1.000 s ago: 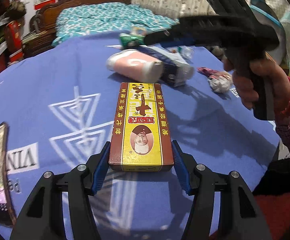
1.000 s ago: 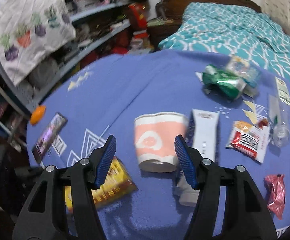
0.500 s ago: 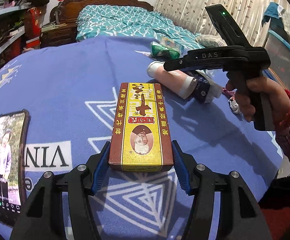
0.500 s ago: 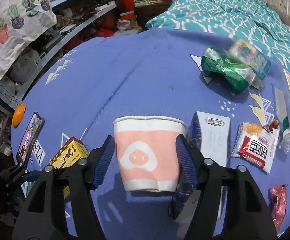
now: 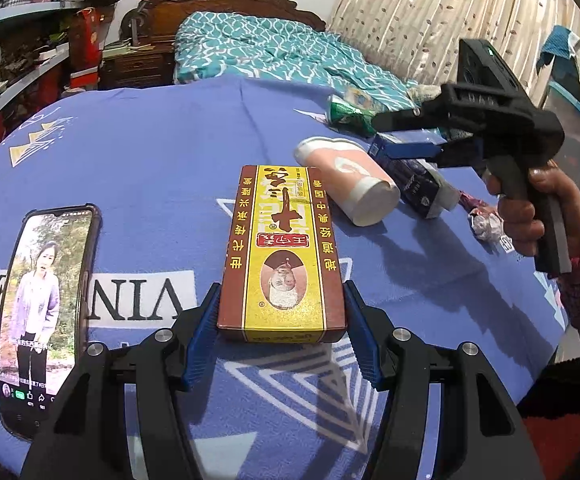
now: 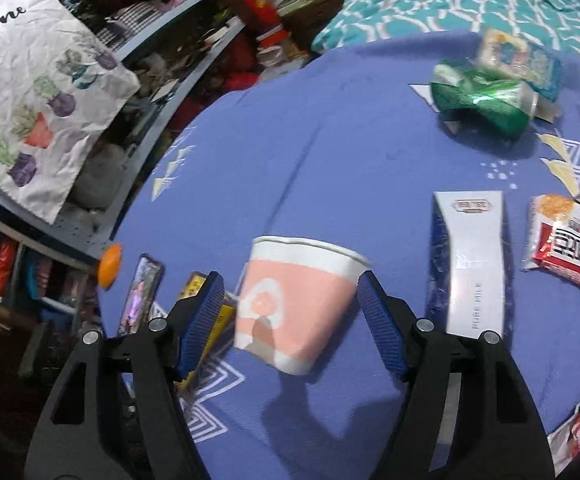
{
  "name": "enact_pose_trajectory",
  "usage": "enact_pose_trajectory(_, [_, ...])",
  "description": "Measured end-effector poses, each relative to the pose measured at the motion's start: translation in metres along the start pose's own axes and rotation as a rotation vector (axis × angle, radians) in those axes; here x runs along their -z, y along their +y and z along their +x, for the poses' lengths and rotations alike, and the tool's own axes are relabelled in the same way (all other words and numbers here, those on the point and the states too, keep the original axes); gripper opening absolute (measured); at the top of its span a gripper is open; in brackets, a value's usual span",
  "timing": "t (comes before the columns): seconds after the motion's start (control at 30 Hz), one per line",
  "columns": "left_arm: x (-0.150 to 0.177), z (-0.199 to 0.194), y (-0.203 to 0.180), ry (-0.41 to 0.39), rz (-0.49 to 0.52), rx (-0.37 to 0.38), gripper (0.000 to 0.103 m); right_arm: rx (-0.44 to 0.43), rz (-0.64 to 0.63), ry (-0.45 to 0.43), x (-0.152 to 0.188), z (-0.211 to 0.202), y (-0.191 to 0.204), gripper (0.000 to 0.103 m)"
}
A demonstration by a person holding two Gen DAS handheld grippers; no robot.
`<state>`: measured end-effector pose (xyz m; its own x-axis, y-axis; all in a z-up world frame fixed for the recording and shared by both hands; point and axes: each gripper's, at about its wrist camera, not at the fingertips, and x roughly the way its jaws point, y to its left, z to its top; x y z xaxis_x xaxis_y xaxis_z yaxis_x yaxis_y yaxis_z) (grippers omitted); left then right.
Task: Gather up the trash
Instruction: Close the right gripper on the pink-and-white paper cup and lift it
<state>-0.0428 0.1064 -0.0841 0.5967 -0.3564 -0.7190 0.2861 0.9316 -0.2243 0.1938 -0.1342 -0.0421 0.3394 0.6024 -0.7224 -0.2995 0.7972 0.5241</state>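
My left gripper point(image 5: 281, 332) is shut on a yellow and brown carton point(image 5: 281, 248), its blue pads against the near end of both sides, just above the blue tablecloth. My right gripper point(image 6: 290, 320) is open, its fingers on either side of a pink and white paper cup point(image 6: 294, 300) that lies on its side; the pads do not touch it. The cup also shows in the left wrist view point(image 5: 350, 184), under the right gripper point(image 5: 386, 136). The carton's corner shows in the right wrist view point(image 6: 209, 312).
A phone point(image 5: 43, 312) lies at the left of the blue tablecloth point(image 5: 149, 152). A blue and white milk carton point(image 6: 474, 264), a crushed green can point(image 6: 486, 100), a red snack packet point(image 6: 566, 248) and other wrappers lie to the right. Shelves stand left, a bed behind.
My right gripper has come down and closer over the pink cup, which now sits between its open fingers. My left gripper has swung left with the carton still in it.
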Motion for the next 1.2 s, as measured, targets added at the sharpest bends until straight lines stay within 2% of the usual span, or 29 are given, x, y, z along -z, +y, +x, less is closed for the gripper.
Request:
enact_pose_trajectory(0.27, [-0.006, 0.006, -0.007, -0.003, 0.005, 0.029, 0.056, 0.11, -0.076, 0.009, 0.015, 0.02, 0.017, 0.07])
enact_pose_trajectory(0.43, [-0.003, 0.005, -0.008, -0.011, 0.022, -0.013, 0.056, 0.135, -0.128, 0.015, 0.018, 0.033, 0.035, 0.071])
enact_pose_trajectory(0.63, [-0.002, 0.0, 0.005, -0.015, -0.01, -0.037, 0.056, 0.073, -0.071, 0.024, 0.022, 0.042, 0.031, 0.07])
enact_pose_trajectory(0.73, [-0.001, 0.003, 0.005, -0.006, -0.009, -0.044, 0.056, -0.006, 0.036, 0.057, 0.022, 0.052, 0.014, 0.07])
enact_pose_trajectory(0.8, [-0.001, 0.007, 0.003, -0.001, -0.007, -0.04, 0.056, -0.046, 0.086, 0.039, 0.022, 0.053, 0.005, 0.065])
enact_pose_trajectory(0.87, [-0.001, 0.008, 0.0, -0.001, -0.003, -0.055, 0.056, -0.064, 0.113, 0.034, 0.022, 0.053, -0.001, 0.049])
enact_pose_trajectory(0.97, [0.0, 0.008, 0.001, -0.004, 0.001, -0.059, 0.056, -0.09, 0.108, -0.005, 0.025, 0.041, 0.0, 0.033])
enact_pose_trajectory(1.2, [-0.003, -0.005, -0.009, -0.041, 0.025, -0.003, 0.055, 0.005, -0.065, -0.198, 0.049, -0.027, 0.032, 0.031])
